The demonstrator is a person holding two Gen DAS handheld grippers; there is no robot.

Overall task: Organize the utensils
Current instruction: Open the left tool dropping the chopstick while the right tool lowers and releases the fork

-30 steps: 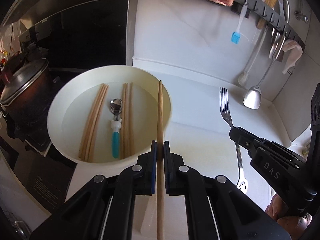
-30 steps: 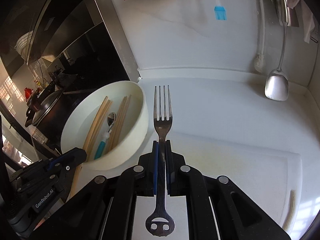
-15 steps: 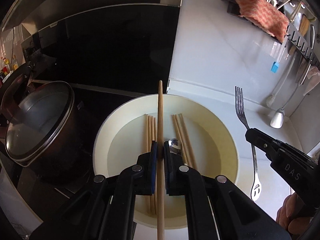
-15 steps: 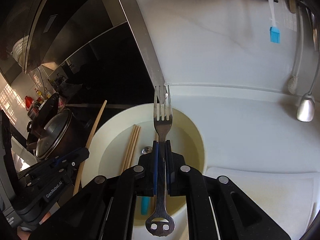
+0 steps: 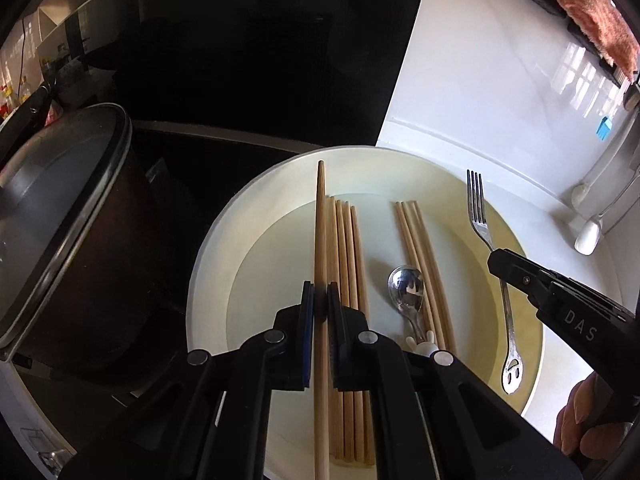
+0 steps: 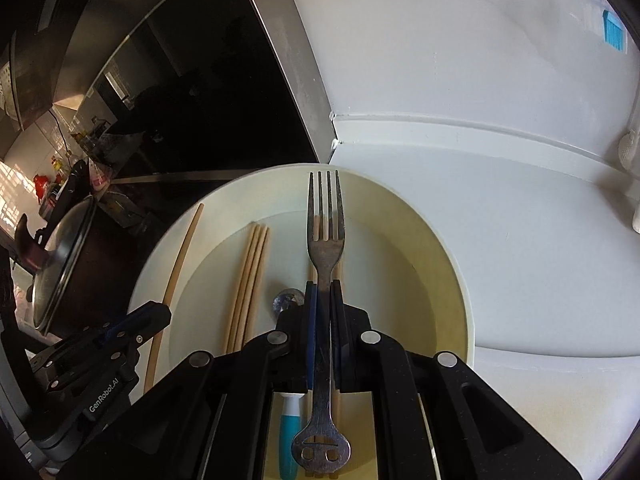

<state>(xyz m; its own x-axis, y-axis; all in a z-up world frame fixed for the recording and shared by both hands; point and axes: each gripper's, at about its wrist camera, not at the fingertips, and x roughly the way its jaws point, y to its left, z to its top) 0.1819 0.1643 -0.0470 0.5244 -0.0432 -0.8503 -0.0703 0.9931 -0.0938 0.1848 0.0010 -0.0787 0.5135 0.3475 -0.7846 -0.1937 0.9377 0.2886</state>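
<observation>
Left wrist view: left tool (image 5: 318, 300) clamped on one chopstick (image 5: 320, 240), held over the left half of the bowl (image 5: 208, 248). Right tool (image 6: 322, 300) clamped on a fork (image 6: 325, 232) – tines pointing at the bowl's far rim. In the bowl lie two chopstick bundles (image 5: 348, 248) and a spoon (image 5: 406, 284). Bowl sits at the table's (image 6: 520, 248) left edge, just beside a lidded pot (image 5: 60, 220).

Wooden chopstick (image 5: 320, 240) and steel fork (image 6: 325, 240) above cream bowl (image 5: 208, 264) of chopsticks (image 5: 348, 264) and spoon (image 5: 406, 288).
</observation>
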